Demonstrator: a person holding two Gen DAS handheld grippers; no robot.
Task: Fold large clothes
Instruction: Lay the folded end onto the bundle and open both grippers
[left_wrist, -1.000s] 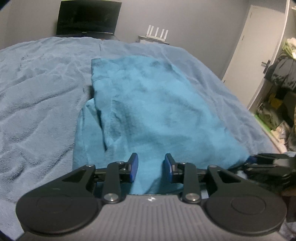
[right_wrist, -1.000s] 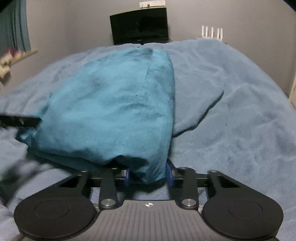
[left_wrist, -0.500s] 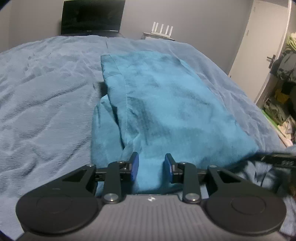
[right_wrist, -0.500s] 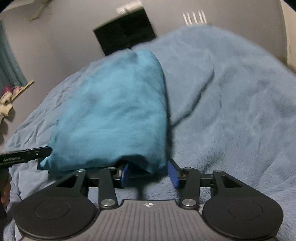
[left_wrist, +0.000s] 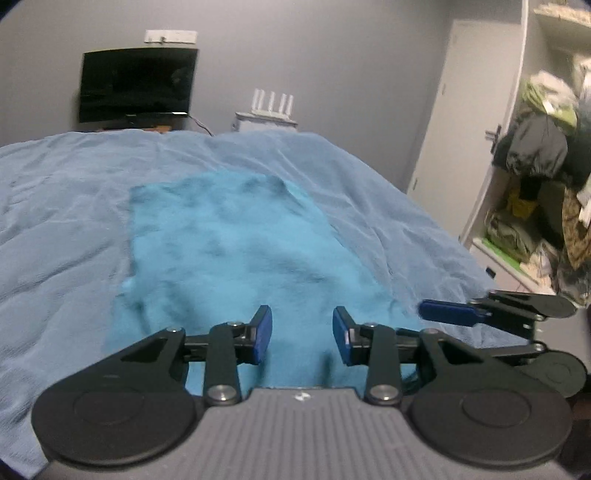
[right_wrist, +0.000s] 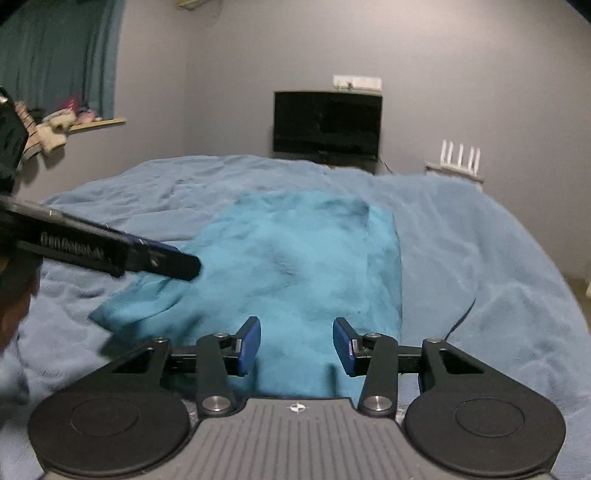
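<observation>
A teal garment (left_wrist: 236, 251) lies folded into a long rectangle on the blue bed cover (left_wrist: 55, 221), a crumpled sleeve bulging at its near left edge. My left gripper (left_wrist: 302, 332) hovers over the garment's near end; its jaws are opening and no cloth is between them. The right gripper's blue fingertip (left_wrist: 447, 313) shows at that view's right. In the right wrist view the same garment (right_wrist: 295, 258) stretches ahead of my right gripper (right_wrist: 296, 341), which is open above its near edge and holds nothing. The left gripper (right_wrist: 177, 264) reaches in from the left, over the garment's left side.
The bed cover (right_wrist: 480, 277) fills both views. Beyond the bed stand a dark TV (left_wrist: 136, 88) and a white router (left_wrist: 271, 103). A door (left_wrist: 465, 129) and shelves stuffed with clothes (left_wrist: 546, 184) are on the right. A curtained window sill with soft toys (right_wrist: 55, 129) is on the left.
Both grippers rose and drew back from the garment's near edge. The right jaws let go of the cloth fold that they pinched. The left jaws widened slightly. The garment settled flat.
</observation>
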